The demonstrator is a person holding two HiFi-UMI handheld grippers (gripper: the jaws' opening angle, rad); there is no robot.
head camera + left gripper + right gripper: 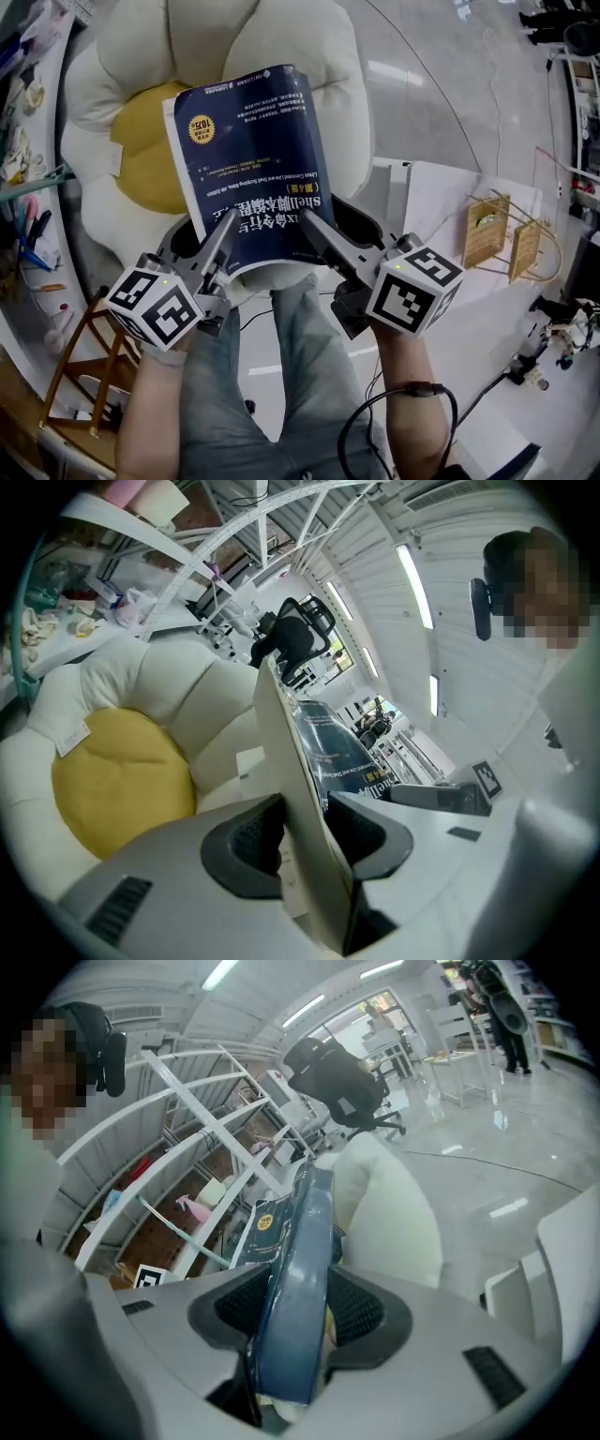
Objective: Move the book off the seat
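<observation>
from the head view you get the book (pixel 251 155) cover-up, dark blue, held in the air over the front of the seat (pixel 131 56). its far end reaches over the yellow cushion (pixel 141 159). your left gripper (pixel 221 239) has the near left corner and your right gripper (pixel 314 230) the near right. that view does not show how the pads meet the book, because the fingers lie along the cover and the near edge hides the lower ones.

the gripper views settle it. the left gripper view looks along the white page edge, which stands between the two pads with both pressed on it, the gap narrow. it also shows a finger of your right gripper lying on the cover, and the seat well behind the book's underside, so the book looks clear of it.

the right gripper view shows the blue spine side clamped the same way between its pads. beyond the seat it shows a black chair (pixel 337 1082), which the head view misses.

only the head view shows your legs (pixel 281 375) below the book and a wooden rack (pixel 487 230) on the white top to the right.

the seat under the book is hidden from above. the cover print reads upside down to you.
</observation>
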